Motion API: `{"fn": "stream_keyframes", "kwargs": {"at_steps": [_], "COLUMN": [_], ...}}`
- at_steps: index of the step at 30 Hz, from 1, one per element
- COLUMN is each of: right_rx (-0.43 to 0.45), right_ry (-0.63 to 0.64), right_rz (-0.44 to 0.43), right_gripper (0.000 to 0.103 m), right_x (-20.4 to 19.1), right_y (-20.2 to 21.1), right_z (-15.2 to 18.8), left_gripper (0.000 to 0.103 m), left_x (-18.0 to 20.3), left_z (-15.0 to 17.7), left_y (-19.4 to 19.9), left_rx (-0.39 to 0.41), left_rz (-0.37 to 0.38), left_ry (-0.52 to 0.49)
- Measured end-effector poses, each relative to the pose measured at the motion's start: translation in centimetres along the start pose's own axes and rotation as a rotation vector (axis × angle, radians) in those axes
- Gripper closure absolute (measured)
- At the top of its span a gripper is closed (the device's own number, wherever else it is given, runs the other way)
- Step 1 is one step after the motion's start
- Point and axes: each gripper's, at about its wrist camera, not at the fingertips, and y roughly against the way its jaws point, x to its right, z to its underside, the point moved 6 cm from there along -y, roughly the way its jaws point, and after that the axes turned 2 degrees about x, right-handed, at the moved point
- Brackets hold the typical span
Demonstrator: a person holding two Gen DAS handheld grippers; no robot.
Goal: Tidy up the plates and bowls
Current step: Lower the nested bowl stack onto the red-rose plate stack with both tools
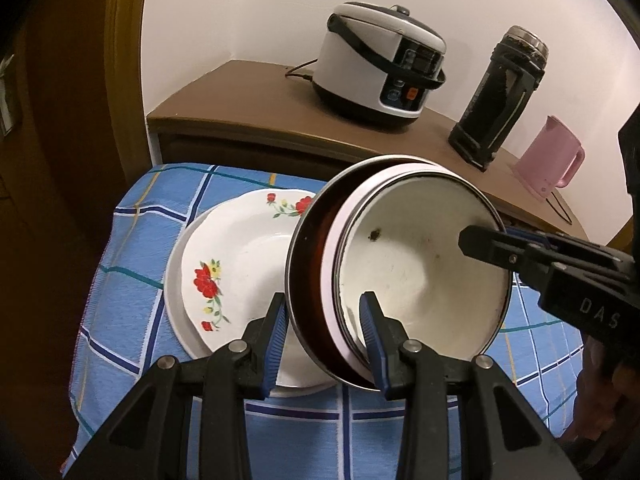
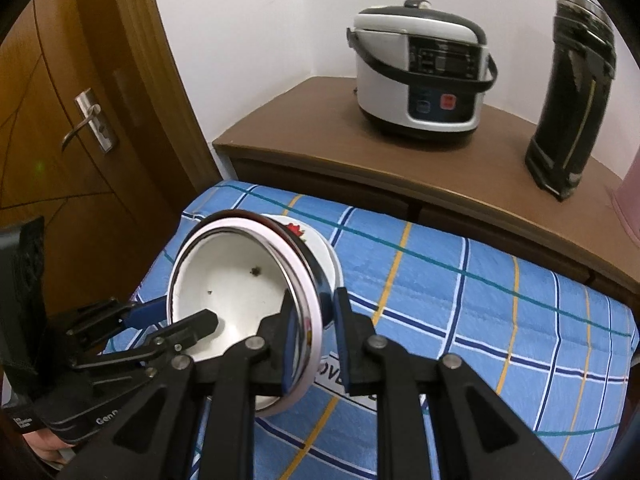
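Two hand-held grippers, the left hand-held gripper (image 1: 326, 340) and the right hand-held gripper (image 2: 314, 344), both clamp the rim of the nested bowls (image 1: 416, 264), tilted above the flowered plates (image 1: 240, 256) on the desk (image 2: 480, 280), so stacking seems nearly finished.

The left gripper (image 1: 326, 340) angles downward, its blue-padded jaws partly closed and clamped on the near rim of the bowls (image 1: 420, 264), one pad outside and one inside. The right gripper (image 2: 314, 340) tilts down likewise and pinches the opposite rim (its jaws stand narrower). Both tips meet at the bowls from opposite sides, holding them tilted between them.
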Motion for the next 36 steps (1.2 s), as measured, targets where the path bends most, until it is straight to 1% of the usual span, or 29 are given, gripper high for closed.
{"fn": "stream_keyframes", "kwargs": {"at_steps": [9, 15, 19, 22, 30, 36], "right_rx": [-0.072, -0.128, -0.172, -0.202, -0.264, -0.298], "right_ry": [0.026, 0.018, 0.028, 0.037, 0.042, -0.010], "right_rz": [-0.030, -0.078, -0.089, -0.087, -0.085, -0.130], "right_gripper": [0.085, 0.085, 0.085, 0.085, 0.083, 0.082], "right_x": [-1.2, -1.9, -2.3, -2.5, -2.1, -1.4], "right_y": [-2.2, -3.7, -5.0, -5.9, -7.7, -9.5], "right_z": [-0.4, -0.7, -0.7, -0.8, -1.2, -1.8], "left_gripper": [0.064, 0.064, 0.064, 0.064, 0.063, 0.062], "left_x": [-1.9, -3.1, -3.8, -4.3, -4.3, -5.2], "left_z": [0.0, -0.2, -0.5, -0.5, -1.4, -2.6], "left_y": [-0.9, -0.9, -1.1, -1.8, -2.2, -2.8], "left_rx": [-0.044, -0.059, -0.076, -0.099, -0.111, -0.102], "left_rz": [-0.023, -0.045, -0.050, -0.040, -0.007, 0.037], "left_ry": [0.022, 0.030, 0.035, 0.048, 0.050, 0.098]}}
